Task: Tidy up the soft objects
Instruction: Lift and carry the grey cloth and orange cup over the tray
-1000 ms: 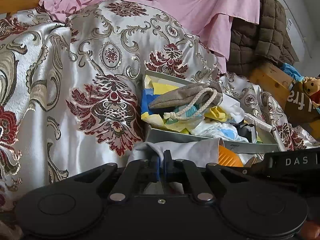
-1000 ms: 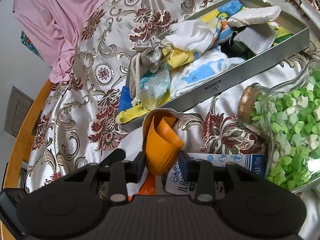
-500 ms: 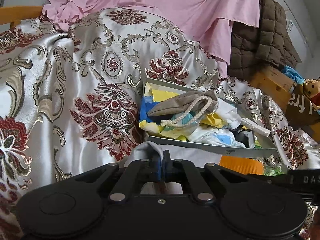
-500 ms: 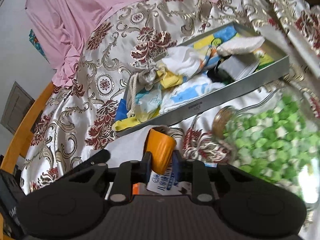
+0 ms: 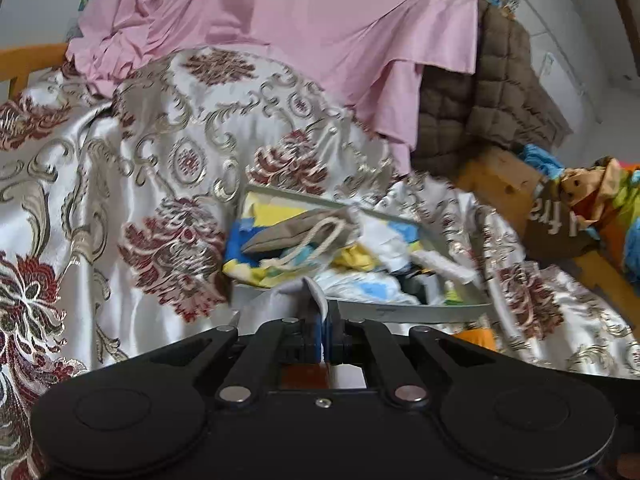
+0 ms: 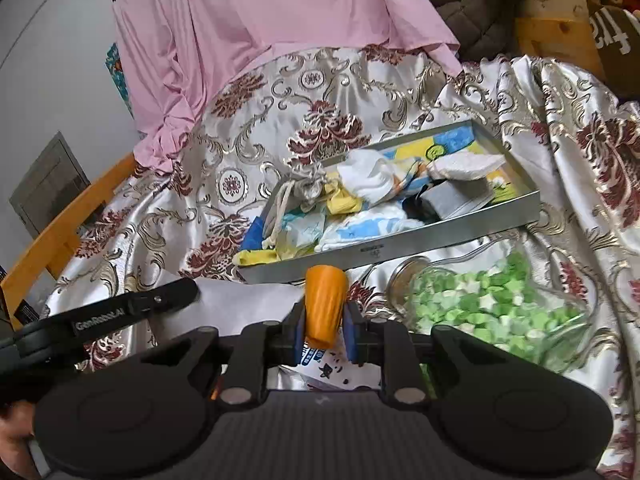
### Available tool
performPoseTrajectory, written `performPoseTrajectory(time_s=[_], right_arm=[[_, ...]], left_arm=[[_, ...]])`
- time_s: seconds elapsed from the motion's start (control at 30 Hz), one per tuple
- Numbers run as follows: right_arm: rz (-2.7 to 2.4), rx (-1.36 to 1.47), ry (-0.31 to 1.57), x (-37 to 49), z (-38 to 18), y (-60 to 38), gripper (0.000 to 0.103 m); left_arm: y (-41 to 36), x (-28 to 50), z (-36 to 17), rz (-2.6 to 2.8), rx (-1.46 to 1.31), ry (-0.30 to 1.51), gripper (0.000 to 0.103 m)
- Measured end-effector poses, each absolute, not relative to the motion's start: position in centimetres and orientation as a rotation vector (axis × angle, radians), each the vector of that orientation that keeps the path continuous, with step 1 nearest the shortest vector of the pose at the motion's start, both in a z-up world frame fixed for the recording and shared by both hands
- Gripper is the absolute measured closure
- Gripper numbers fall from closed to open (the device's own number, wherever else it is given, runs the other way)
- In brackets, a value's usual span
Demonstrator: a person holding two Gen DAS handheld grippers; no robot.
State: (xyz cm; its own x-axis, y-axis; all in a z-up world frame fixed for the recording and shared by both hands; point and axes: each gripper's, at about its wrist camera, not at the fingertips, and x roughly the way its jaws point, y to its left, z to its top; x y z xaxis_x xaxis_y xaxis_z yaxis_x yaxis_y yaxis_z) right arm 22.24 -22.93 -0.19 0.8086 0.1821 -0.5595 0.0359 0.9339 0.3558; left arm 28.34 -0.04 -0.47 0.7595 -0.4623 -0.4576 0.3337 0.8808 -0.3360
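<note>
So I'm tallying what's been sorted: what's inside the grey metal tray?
The grey metal tray holds a beige drawstring pouch, white cloths, blue-and-yellow printed fabric and a grey folded piece. The pile hides whatever lies beneath and most of the tray's floor.

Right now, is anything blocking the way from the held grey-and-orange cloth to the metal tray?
Nothing visible does. The cloth, pinched by both claws, hangs just in front of the tray; only its near wall lies between. The glass jar sits off to the right.
</note>
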Motion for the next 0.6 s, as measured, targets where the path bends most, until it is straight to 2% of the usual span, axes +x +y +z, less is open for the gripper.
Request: performPoseTrajectory(time_s=[0.6], right_arm=[[0.087, 0.335, 0.577, 17.9, 3.3, -25.5, 0.086]], left_arm=[[-1.2, 23.4, 2.9, -0.469, -0.259, 0.518, 0.102]])
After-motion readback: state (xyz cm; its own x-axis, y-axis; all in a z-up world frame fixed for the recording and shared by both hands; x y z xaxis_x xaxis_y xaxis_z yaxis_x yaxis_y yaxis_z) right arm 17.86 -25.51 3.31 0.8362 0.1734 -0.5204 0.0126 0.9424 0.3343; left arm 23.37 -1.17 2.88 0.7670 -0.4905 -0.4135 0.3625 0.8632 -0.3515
